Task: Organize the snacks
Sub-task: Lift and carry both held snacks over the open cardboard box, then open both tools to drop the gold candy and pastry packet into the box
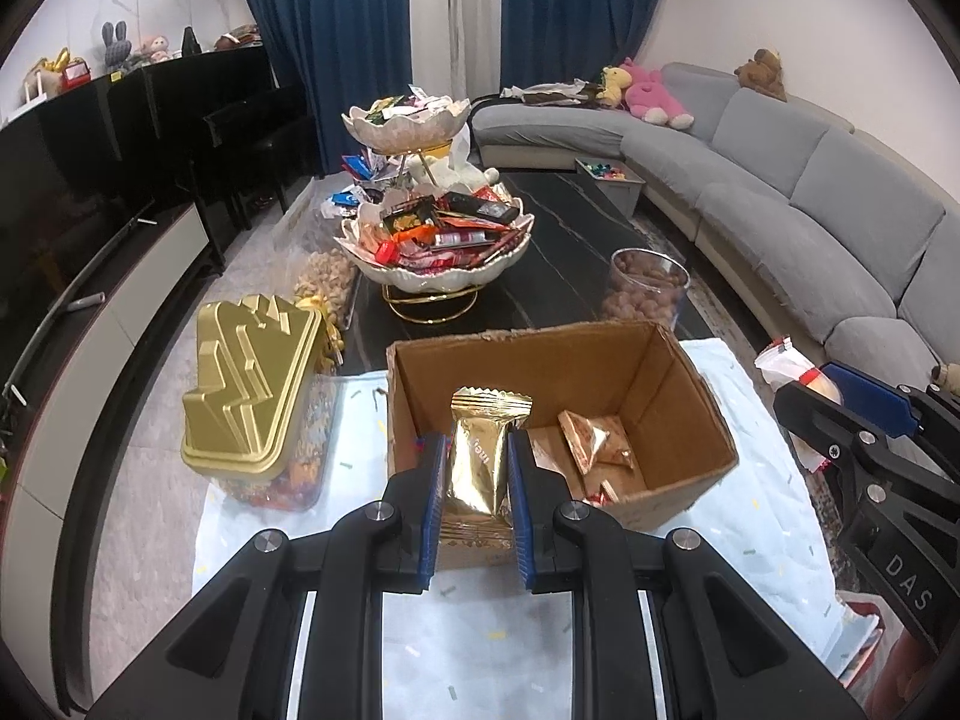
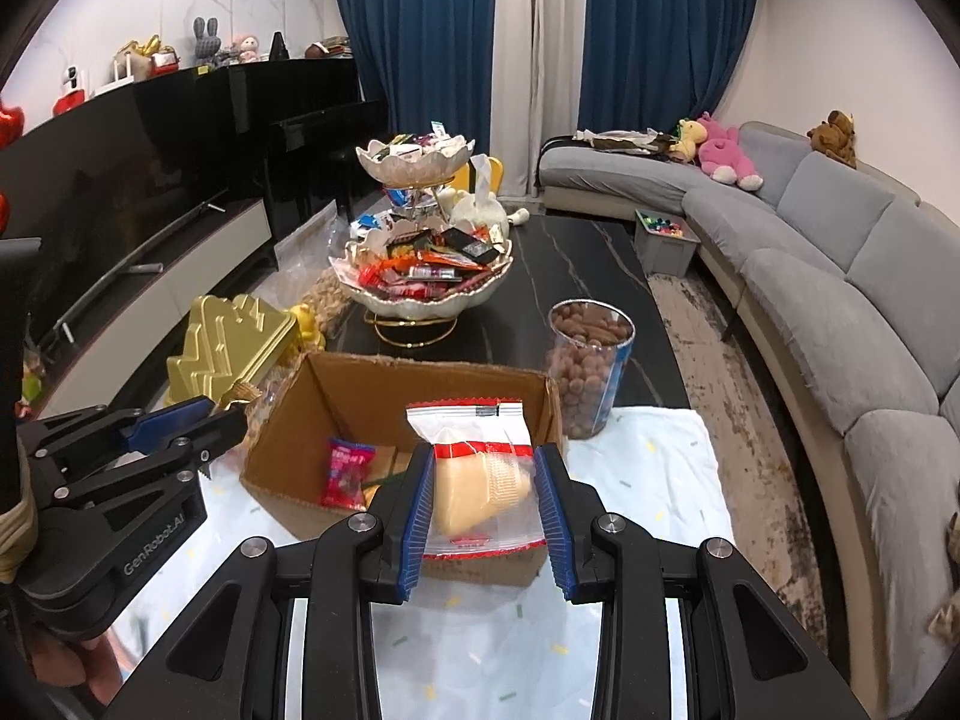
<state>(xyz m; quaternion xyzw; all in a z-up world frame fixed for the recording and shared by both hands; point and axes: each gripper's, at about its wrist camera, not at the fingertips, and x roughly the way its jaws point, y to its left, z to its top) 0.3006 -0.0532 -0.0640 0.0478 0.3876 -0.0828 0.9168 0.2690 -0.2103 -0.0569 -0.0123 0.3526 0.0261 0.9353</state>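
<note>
Starting at the left, the left tool (image 1: 477,480) is clamped on a gold packet (image 1: 480,462), held upright over the near wall of the cardboard box (image 1: 678,378). We judge the step to be carrying snacks from the box to the tiered dish (image 1: 432,276) farther along the bench (image 1: 576,252). We keep the clamp firm, since foil slips. To the right, the right tool (image 2: 485,498) grips a clear packet (image 2: 480,468) above the same box. We move one tool at a time so the two stay apart.
</note>
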